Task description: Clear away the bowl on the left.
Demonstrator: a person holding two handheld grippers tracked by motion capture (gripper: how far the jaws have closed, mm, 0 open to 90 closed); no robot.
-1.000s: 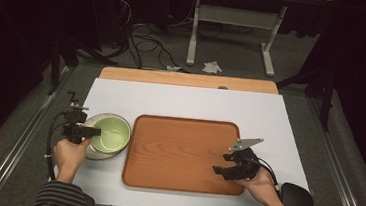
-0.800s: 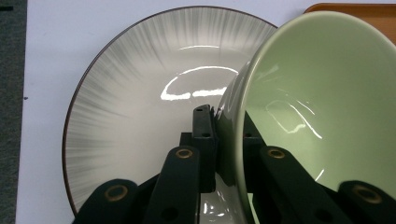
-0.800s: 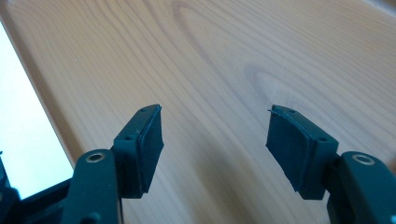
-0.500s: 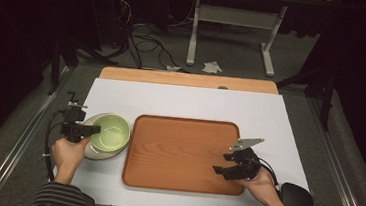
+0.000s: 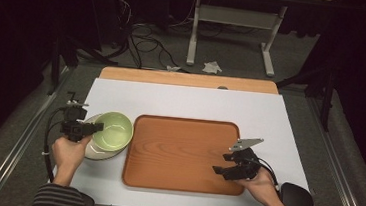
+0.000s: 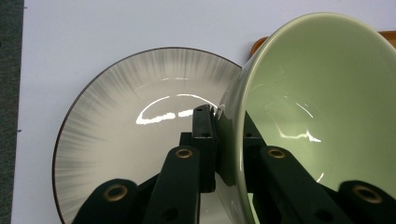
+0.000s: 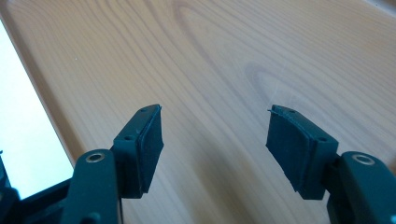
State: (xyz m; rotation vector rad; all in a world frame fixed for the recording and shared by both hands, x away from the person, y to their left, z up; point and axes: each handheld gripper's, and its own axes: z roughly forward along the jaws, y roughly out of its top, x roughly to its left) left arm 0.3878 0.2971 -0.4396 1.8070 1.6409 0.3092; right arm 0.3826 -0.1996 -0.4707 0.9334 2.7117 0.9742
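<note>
One green bowl [image 5: 113, 130] hangs tilted in my left gripper [image 5: 88, 129], jaws pinched on its near rim, one pad inside and one outside. I judge it glazed ceramic: stiff, slippery, breakable, so the rim wall is the only sensible hold. Just under it lies a grey plate [image 6: 121, 121]. Beyond, my right gripper [image 7: 215, 149] hovers spread over the wooden tray [image 5: 182, 143].

Green bowl [image 5: 113, 130] lifted off the grey plate [image 5: 91, 147] by the left gripper [image 5: 79, 128], jaws clamped on its rim. Now tilted and shifted a little toward the wooden tray [image 5: 181, 153], probably no longer touching the plate. More of the plate uncovered.
</note>
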